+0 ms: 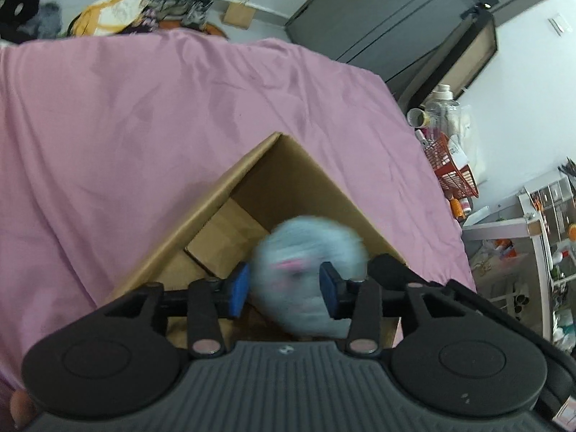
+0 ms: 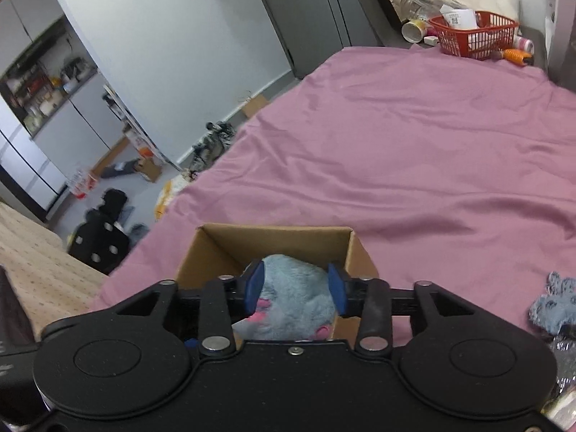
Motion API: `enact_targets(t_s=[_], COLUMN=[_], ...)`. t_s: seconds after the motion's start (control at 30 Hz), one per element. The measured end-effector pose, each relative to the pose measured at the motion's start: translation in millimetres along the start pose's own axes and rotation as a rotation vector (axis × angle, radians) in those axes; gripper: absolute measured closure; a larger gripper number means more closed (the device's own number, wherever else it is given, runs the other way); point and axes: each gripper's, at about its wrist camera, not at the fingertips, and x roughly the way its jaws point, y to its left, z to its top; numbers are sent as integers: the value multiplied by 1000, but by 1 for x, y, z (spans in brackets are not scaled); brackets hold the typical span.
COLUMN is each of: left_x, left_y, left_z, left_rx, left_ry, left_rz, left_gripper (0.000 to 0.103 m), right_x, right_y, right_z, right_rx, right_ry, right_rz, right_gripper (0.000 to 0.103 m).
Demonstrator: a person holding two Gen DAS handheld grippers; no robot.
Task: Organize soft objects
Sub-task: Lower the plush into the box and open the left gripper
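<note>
Open cardboard box (image 1: pixel 298 180) on pink bedsheet (image 1: pixel 144 126), light-blue plush toy (image 1: pixel 309 262) inside, motion-blurred in left view. Left gripper (image 1: pixel 284 288) part open, pads either side of plush, seemingly clear of it. Right gripper (image 2: pixel 297 288) likewise parted astride plush; contact unclear. Red basket (image 2: pixel 475 36) at far edge.
</note>
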Motion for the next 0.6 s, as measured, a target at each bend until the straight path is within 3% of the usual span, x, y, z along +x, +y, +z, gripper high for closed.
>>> enact_targets(t_s=[0.07, 0.17, 0.23, 0.3, 0.53, 0.6], left_x=[-1, -9, -16, -24, -49, -54], left_y=[0, -7, -11, -15, -32, -37], left_z=[0, -3, -5, -7, -21, -24], left_rx=[-17, -7, -2, 0, 62, 76], left_ry=[8, -25, -47, -66, -136, -138], left_rz=[-2, 17, 26, 21, 70, 85], left_gripper=[55, 48, 35, 32, 29, 21], right_x=[-13, -31, -40, -52, -97, -109], right_y=[0, -4, -8, -11, -25, -28], right_z=[-2, -6, -10, -14, -22, -25], right_rx=[-5, -6, -2, -10, 6, 19], right_ry=[-25, -41, -54, -80, -132, -147], right_rz=[-31, -28, -43, -84, -145, -162], right_gripper=[33, 28, 20, 12, 2, 0])
